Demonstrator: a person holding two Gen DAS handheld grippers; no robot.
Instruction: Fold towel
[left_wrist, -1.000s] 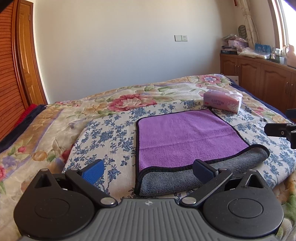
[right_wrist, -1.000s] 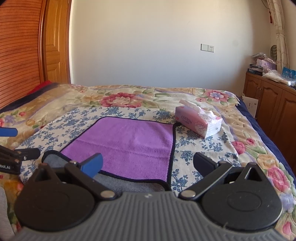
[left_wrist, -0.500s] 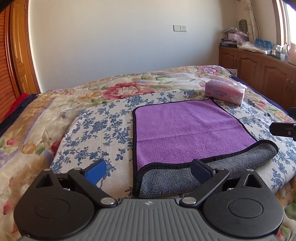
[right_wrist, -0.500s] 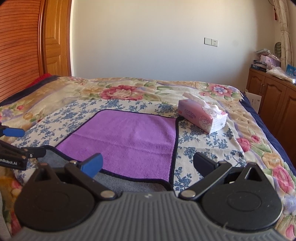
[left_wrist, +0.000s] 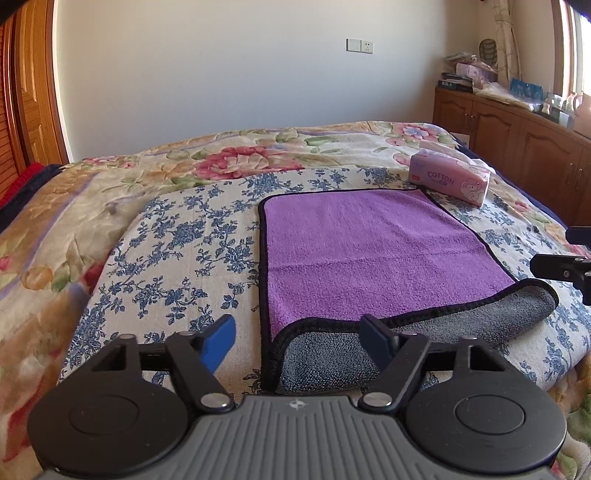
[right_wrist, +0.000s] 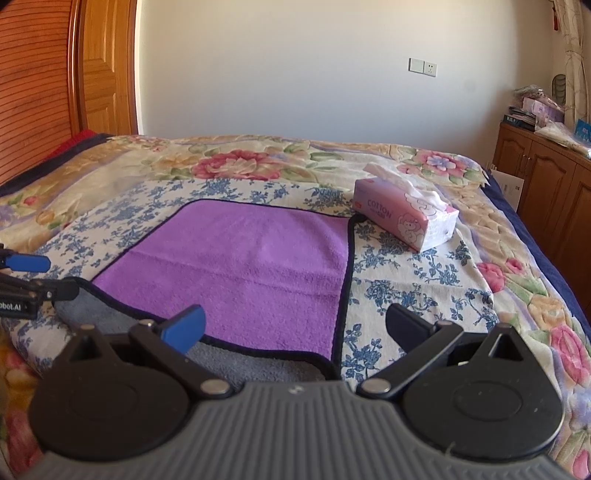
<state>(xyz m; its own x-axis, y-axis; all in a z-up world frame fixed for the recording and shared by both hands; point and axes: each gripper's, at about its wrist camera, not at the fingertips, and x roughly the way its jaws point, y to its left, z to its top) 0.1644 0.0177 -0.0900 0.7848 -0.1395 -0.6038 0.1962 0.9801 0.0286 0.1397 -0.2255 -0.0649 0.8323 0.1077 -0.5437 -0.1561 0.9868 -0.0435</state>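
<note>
Towel (left_wrist: 373, 251) folding looks barely begun: the purple cloth lies spread nearly flat on the blue-flowered cover of the bed (left_wrist: 177, 236), its black-bound edges forming a near-complete rectangle, and only the strip nearest the cameras is turned, showing the grey underside along the front edge. Reading from the left, the left tool (left_wrist: 299, 339) hovers low over the near left corner of the cloth, its blue-padded finger over the bare bedcover and its dark finger over the grey flap, the two set wide apart with nothing between them. Across the middle, the purple face shows one faint crease but no real fold; no layer lies doubled over another apart from that front strip. Further right, the right tool (right_wrist: 295, 325) sits over the near right corner, its fingers likewise spread well apart and empty, one over the grey strip, the other over the flowered cover beside the towel's right edge. A pink tissue pack (right_wrist: 402, 221) stands just beyond the far right corner, close to the binding, and whether it touches cannot be told. Judging by this, both near corners remain to be gripped, and carrying them to the far edge, along with any further halving, is all left to do.
</note>
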